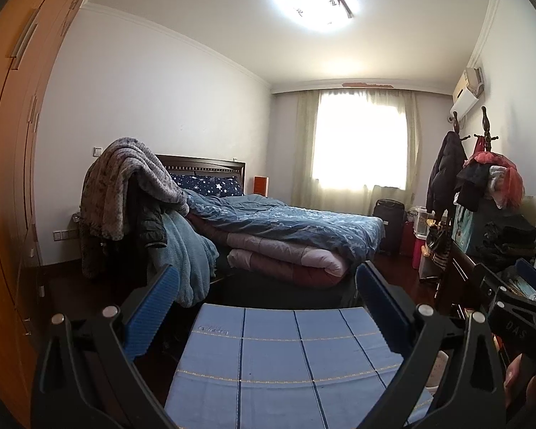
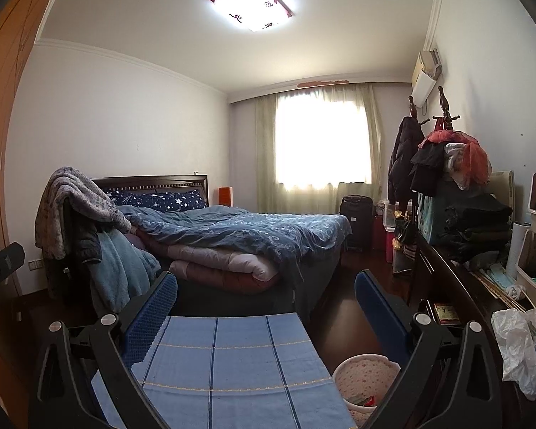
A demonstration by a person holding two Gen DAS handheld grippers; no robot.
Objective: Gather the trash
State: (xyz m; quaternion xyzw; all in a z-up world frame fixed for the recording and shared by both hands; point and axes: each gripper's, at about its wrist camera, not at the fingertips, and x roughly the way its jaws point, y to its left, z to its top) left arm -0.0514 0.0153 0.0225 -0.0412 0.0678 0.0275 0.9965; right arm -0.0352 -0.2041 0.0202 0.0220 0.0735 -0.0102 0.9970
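My left gripper (image 1: 268, 296) is open, its blue-padded fingers spread wide above a blue checked cloth surface (image 1: 286, 364) with nothing between them. My right gripper (image 2: 266, 296) is open too, empty, over the same blue cloth (image 2: 232, 364). A pale perforated waste basket (image 2: 366, 379) stands on the floor at the lower right of the right wrist view, with some scraps inside. A crumpled white plastic bag (image 2: 521, 350) lies on the dark dresser at far right. The right gripper's black body (image 1: 514, 307) shows at the right edge of the left wrist view.
A bed (image 2: 239, 236) with blue quilt and folded pink duvets fills the middle. A chair draped with blankets (image 1: 132, 193) stands left. Orange wardrobe (image 1: 14, 143) on the left; cluttered dresser (image 2: 457, 275), coat rack (image 2: 407, 157) and suitcase (image 2: 357, 218) on the right. Dark floor aisle between.
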